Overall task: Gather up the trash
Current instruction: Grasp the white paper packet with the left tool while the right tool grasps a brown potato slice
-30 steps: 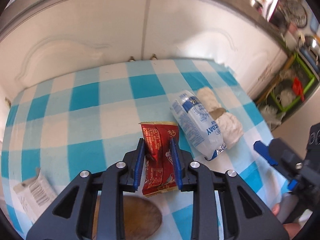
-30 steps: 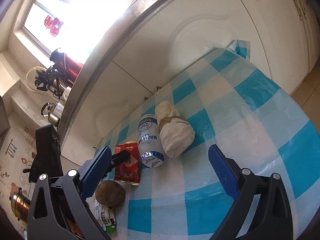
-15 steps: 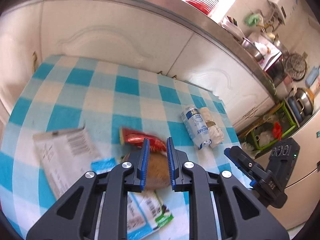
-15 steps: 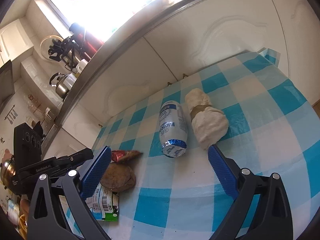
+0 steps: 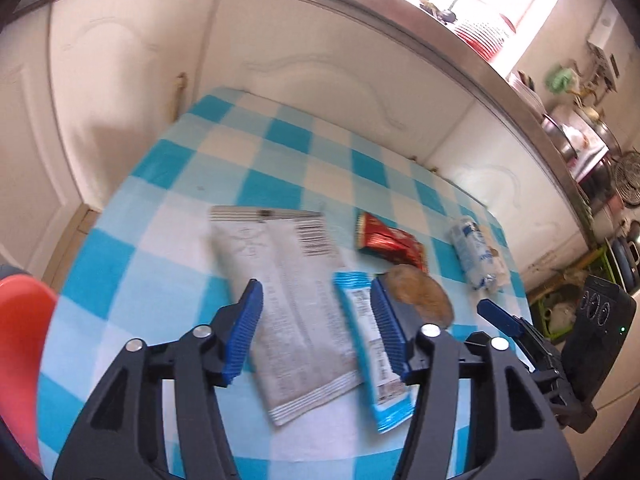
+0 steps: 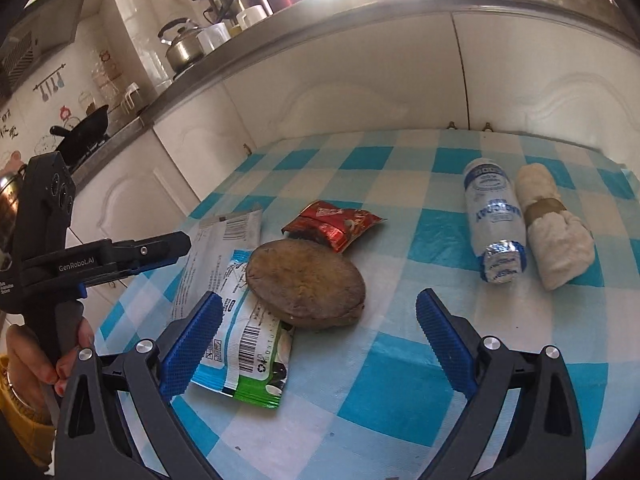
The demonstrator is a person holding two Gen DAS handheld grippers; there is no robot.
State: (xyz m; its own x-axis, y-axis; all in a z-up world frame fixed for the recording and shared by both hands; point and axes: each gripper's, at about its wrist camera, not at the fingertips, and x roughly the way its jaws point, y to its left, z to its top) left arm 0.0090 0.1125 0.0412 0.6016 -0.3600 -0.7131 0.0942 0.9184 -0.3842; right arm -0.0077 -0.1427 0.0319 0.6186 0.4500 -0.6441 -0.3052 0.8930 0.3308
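Trash lies on a blue-checked table [image 5: 168, 208]. A grey-white flat pouch [image 5: 296, 300] lies between my left gripper's [image 5: 316, 332] open fingers. Beside it lie a blue-white wrapper [image 5: 376, 364], a brown round piece [image 6: 306, 280], a red wrapper [image 6: 334, 222], a blue-white packet roll [image 6: 494, 226] and a cream cloth bundle [image 6: 554, 232]. My right gripper [image 6: 318, 344] is open and empty, above the table in front of the brown piece. The left gripper also shows in the right wrist view [image 6: 160, 250].
White cabinet doors [image 6: 360, 84] stand behind the table under a steel counter edge [image 6: 320, 24] with a kettle and pans. A red chair [image 5: 20, 344] is at the table's left. A green crate [image 5: 560, 312] sits on the floor at right.
My left gripper has let go of the red wrapper, pulled back to the left and opened over the grey pouch. My right gripper has swung left toward the brown piece.
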